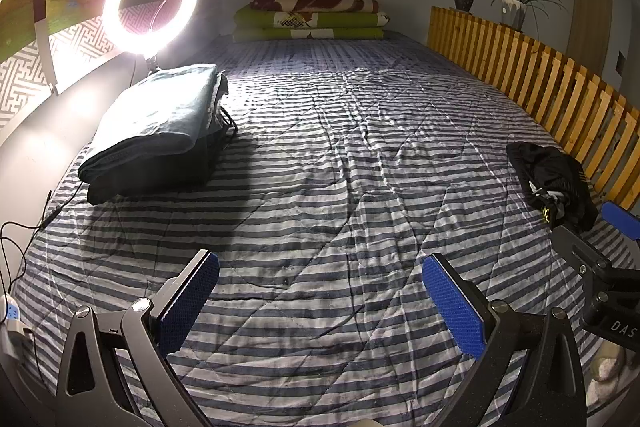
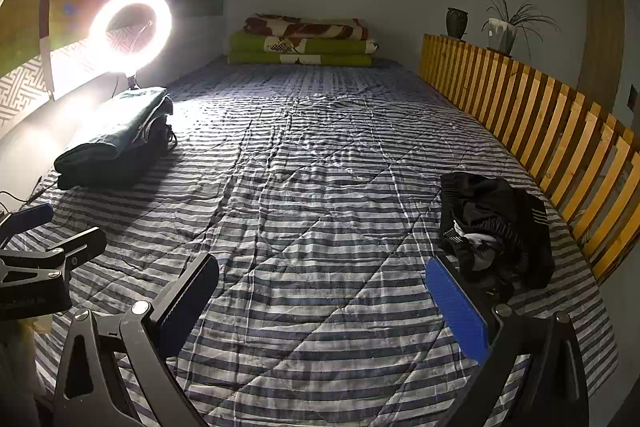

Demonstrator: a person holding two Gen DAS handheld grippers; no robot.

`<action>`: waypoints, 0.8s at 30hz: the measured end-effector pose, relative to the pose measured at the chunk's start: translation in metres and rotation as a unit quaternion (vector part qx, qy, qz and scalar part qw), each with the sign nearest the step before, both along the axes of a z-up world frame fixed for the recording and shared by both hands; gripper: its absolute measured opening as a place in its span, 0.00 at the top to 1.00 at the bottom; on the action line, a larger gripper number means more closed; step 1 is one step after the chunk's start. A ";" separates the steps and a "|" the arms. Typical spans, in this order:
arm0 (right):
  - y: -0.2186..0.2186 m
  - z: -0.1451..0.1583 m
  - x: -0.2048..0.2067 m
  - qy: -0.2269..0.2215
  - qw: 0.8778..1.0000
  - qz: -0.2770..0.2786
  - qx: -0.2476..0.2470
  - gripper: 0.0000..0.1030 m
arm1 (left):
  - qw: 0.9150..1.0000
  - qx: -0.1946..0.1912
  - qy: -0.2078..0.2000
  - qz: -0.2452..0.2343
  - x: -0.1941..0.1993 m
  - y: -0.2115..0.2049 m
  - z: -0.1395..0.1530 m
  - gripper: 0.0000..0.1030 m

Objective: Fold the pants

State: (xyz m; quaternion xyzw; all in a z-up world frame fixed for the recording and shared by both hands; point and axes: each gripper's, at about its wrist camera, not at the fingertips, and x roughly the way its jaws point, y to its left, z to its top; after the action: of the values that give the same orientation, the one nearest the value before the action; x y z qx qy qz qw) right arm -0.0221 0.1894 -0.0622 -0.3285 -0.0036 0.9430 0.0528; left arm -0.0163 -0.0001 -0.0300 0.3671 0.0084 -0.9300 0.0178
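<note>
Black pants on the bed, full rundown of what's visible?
The black pants lie crumpled in a loose heap, unfolded, on the striped quilt near the wooden slat rail. Dark, soft-looking fabric with pale stripes at one edge and a whitish patch showing inside. Neither gripper holds them; the right gripper hovers open nearby.
</note>
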 end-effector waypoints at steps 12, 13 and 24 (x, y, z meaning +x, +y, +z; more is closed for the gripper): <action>0.000 0.000 0.000 -0.001 1.000 0.001 -0.001 0.01 | 1.000 -0.001 0.000 0.000 -0.001 0.000 0.000 0.00; 0.000 0.000 0.000 -0.001 1.000 0.001 -0.001 0.01 | 1.000 -0.001 0.000 0.001 -0.001 0.000 0.000 0.00; 0.001 -0.004 -0.003 -0.008 1.000 0.002 -0.004 0.01 | 1.000 0.000 -0.003 0.000 -0.003 -0.001 -0.001 0.00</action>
State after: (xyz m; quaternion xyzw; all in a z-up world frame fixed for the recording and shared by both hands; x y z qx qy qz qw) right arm -0.0248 0.1901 -0.0663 -0.3362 -0.0009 0.9405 0.0498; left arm -0.0191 -0.0006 -0.0310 0.3697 0.0084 -0.9289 0.0183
